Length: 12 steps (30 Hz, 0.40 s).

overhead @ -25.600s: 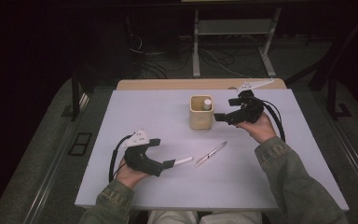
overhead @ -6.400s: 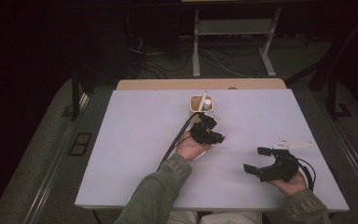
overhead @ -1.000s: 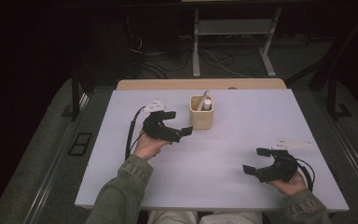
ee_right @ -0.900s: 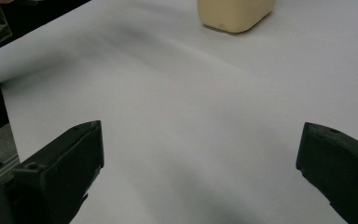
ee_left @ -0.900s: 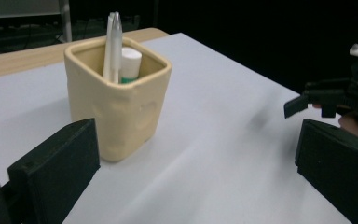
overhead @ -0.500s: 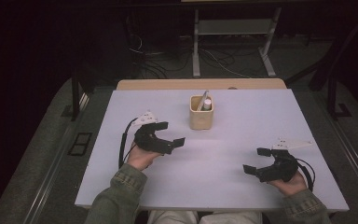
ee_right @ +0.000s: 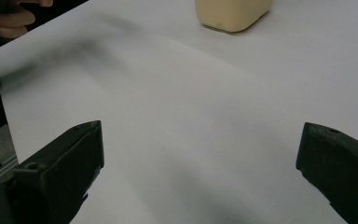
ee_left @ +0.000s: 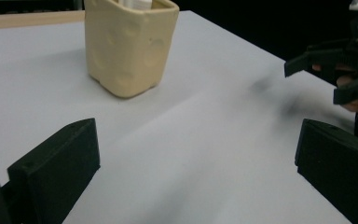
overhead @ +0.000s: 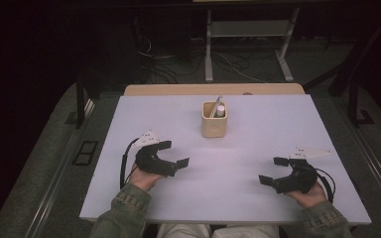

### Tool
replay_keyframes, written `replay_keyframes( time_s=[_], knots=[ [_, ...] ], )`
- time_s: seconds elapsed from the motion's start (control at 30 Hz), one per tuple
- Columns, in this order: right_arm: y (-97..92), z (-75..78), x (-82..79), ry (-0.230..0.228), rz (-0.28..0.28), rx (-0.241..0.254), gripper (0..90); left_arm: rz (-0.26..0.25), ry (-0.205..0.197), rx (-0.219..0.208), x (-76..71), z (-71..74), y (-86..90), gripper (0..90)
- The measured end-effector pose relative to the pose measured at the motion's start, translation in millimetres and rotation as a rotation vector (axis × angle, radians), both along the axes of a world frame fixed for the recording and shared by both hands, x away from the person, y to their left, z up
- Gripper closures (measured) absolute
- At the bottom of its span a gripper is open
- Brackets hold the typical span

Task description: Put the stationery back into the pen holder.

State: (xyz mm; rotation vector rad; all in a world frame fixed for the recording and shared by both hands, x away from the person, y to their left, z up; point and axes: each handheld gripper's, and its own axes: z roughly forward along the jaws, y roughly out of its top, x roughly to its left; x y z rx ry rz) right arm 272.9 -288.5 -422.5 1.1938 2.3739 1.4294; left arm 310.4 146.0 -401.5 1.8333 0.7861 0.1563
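A cream square cup stands upright near the table's far middle, with a white marker and a pen sticking out of it. The same cup rises ahead of my left gripper's jaws and shows as a cream base at the top of the right gripper view. My left gripper rests low on the table's left front, open and holding nothing. My right gripper rests at the right front, also open and holding nothing. In the left gripper view the right gripper shows at the far right.
The white tabletop lies bare between the two grippers and the cup. A tan strip runs along its far edge. Beyond it, dark floor with cables and a metal stand.
My left gripper has drawn back from the cup toward the left front of the table and come down onto it, still open. The right gripper has stayed where it was.
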Motion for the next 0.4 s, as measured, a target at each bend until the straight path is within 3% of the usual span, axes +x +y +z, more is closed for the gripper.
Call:
replay_keyframes(
  time_s=[0.2,0.4],
  knots=[
    [0.0,-0.1,0.1,0.000,0.001,-0.001,0.4,-0.003,0.003,0.016,-12.2,-9.0,6.1,0.0],
    [0.4,-0.1,0.0,0.002,0.003,-0.004,0.4,-0.011,-0.011,0.026,-15.0,-9.6,4.6,0.0]
  ],
)
